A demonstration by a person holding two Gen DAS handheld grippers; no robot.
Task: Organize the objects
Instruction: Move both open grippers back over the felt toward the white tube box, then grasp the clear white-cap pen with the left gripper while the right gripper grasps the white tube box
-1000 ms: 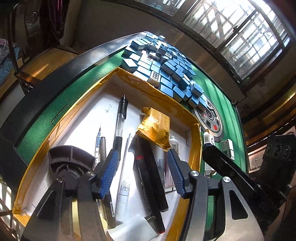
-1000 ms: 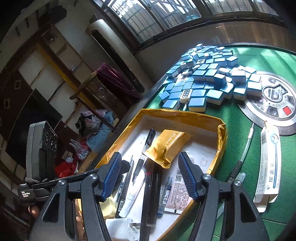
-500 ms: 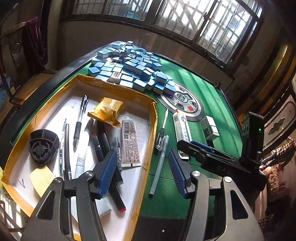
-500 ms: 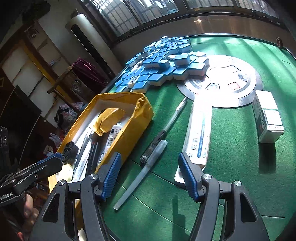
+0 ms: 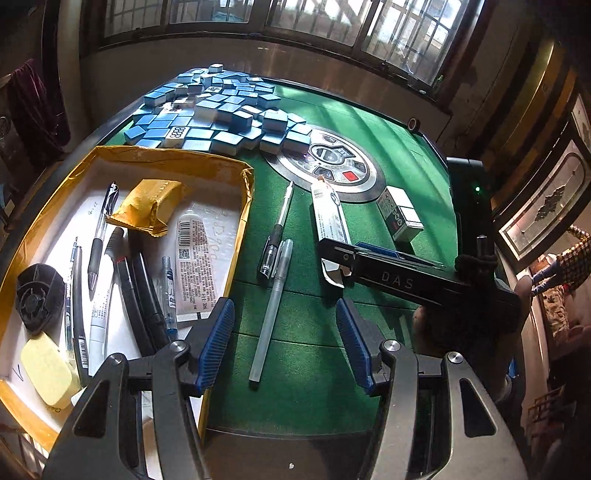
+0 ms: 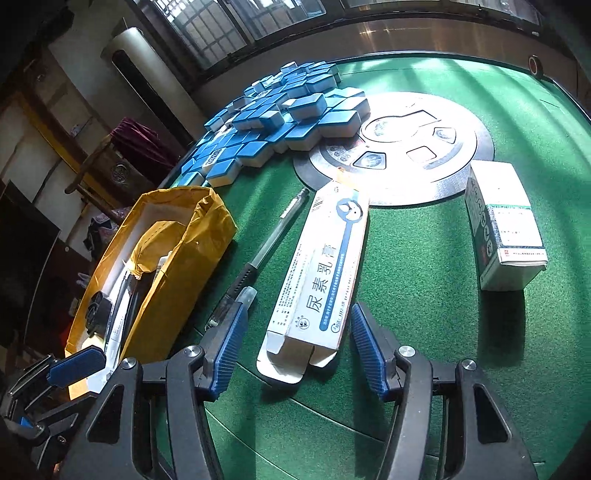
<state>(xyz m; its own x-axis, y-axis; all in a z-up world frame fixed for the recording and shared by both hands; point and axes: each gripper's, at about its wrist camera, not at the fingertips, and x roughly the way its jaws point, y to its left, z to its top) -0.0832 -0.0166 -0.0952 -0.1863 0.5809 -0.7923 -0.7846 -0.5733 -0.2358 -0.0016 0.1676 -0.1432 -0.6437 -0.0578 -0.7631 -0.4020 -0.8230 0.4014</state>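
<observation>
Green worktop (image 5: 388, 177) holds a tray (image 5: 236, 243) collecting pens. Left tongs (image 5: 284, 343) hover released over the pen (image 5: 271, 310) beside it; right tongs (image 6: 293, 349), empty, are closing around the carton (image 6: 321, 266).

A green-felted table (image 5: 388, 140) is lit in bands by barred windows (image 5: 314, 18) ahead of the gripper; a wooden chair (image 6: 110, 166) is seen at left.

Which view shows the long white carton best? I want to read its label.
The right wrist view: the long white carton lies close, between the closing right gripper's fingers, print large and unobstructed. In the left wrist view the carton is smaller, its near end hidden behind the right gripper.
</observation>
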